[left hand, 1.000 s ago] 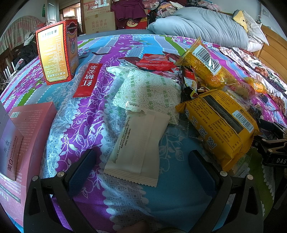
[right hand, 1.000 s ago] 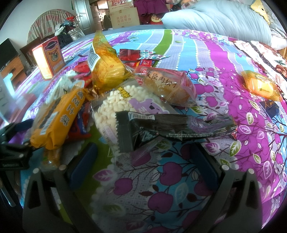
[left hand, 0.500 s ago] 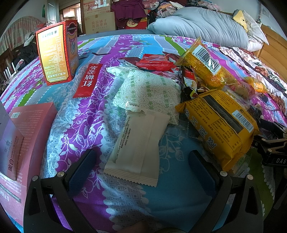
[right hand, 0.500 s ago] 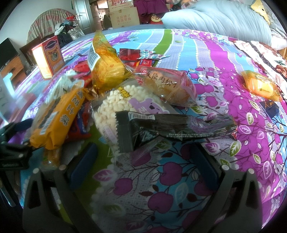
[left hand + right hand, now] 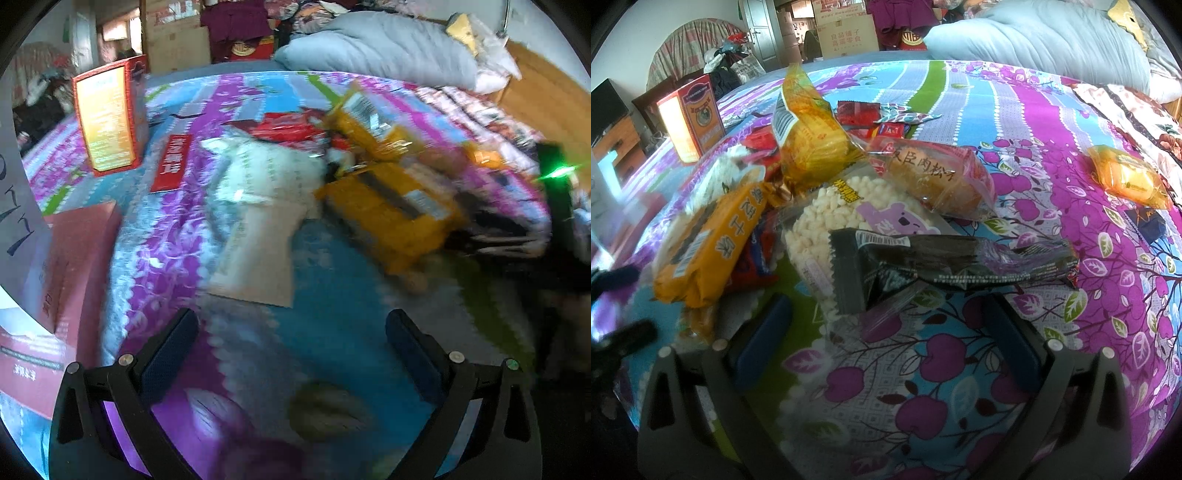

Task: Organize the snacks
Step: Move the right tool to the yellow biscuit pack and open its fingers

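A heap of snack packets lies on a flowered bedspread. In the blurred left wrist view a cream flat packet lies just ahead of my open left gripper, with a white speckled bag behind it and a yellow biscuit pack to the right. In the right wrist view a black packet rests on a bag of white puffs, right in front of my open right gripper. Behind them sit a meat-floss bread, a yellow bag and the yellow biscuit pack. Neither gripper holds anything.
A tall red-and-yellow box stands at the back left, a flat red sachet beside it. Pink boxes lie at the left edge. A small orange cake packet lies apart on the right. A grey duvet is heaped behind.
The left gripper has pulled back and swung, blurring its view; the cream packet now sits farther from its fingers. The right gripper and the snacks have stayed put.
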{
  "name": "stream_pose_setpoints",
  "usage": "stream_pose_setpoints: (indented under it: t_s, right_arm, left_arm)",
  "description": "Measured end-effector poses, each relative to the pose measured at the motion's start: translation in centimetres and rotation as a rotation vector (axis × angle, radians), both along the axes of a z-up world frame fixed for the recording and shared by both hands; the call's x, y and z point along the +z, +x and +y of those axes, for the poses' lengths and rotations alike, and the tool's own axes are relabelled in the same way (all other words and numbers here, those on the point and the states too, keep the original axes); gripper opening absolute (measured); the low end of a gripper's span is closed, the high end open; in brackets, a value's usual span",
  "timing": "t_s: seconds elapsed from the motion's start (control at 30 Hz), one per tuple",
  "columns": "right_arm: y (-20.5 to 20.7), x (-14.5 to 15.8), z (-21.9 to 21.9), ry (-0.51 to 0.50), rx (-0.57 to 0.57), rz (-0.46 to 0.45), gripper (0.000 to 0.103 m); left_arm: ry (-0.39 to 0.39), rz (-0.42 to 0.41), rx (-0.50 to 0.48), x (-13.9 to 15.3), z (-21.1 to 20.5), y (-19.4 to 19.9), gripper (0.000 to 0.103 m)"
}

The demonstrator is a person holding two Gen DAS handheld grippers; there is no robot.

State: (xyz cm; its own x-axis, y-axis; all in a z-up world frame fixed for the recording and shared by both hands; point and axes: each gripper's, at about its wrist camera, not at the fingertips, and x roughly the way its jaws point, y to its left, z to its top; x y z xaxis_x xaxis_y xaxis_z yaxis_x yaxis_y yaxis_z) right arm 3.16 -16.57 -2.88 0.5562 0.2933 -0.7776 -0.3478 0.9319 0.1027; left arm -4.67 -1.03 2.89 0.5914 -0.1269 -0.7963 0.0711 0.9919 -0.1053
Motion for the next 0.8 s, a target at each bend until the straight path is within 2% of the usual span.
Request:
stream_pose_setpoints:
  t_s: [0.07, 0.17, 0.23, 0.27, 0.4, 0.57, 0.63, 0.67, 0.73, 0.77, 0.8]
  right_arm:
    - [0.0, 0.0, 0.0, 0.001, 0.000, 0.001, 0.103]
    - [0.0, 0.0, 0.0, 0.000, 0.000, 0.001, 0.103]
    - [0.0, 0.0, 0.0, 0.001, 0.000, 0.001, 0.103]
    - [0.0, 0.0, 0.0, 0.001, 0.000, 0.001, 0.103]
    - [0.0, 0.0, 0.0, 0.003, 0.000, 0.001, 0.103]
    - [0.0, 0.0, 0.0, 0.002, 0.000, 0.001, 0.103]
    - [0.0, 0.0, 0.0, 0.001, 0.000, 0.000, 0.103]
    - [0.0, -0.1, 0.0, 0.000, 0.000, 0.000, 0.103]
    - [0.0, 0.3, 0.4, -0.010, 0.000, 0.000, 0.103]
    - [-0.1, 0.3, 0.4, -0.011, 0.001, -0.001, 0.103]
    - [-0.2, 0.5, 0.3, -0.004, 0.004, -0.001, 0.103]
  left_arm:
    - [-0.094, 0.020, -0.002, 1.3, -0.1, 0.5, 0.102]
    - [-0.287, 0.001, 0.035, 3.7, -0.5, 2.2, 0.102]
    - [-0.355, 0.017, 0.047, 4.3, -1.2, 3.6, 0.102]
    - [-0.363, 0.028, 0.053, 4.3, -1.5, 4.4, 0.102]
    - [-0.305, 0.043, 0.075, 3.9, -3.4, 7.1, 0.102]
    - [-0.284, 0.131, 0.105, 1.7, -4.2, 8.9, 0.099]
    - [-0.252, 0.153, 0.084, 1.5, -4.5, 9.0, 0.059]
    - [-0.246, 0.155, 0.076, 1.4, -4.4, 8.9, 0.053]
    - [-0.230, 0.152, 0.065, 1.9, -4.0, 8.5, 0.030]
    - [-0.228, 0.149, 0.061, 2.3, -3.7, 8.3, 0.025]
    - [-0.227, 0.141, 0.052, 2.8, -3.4, 7.9, 0.014]
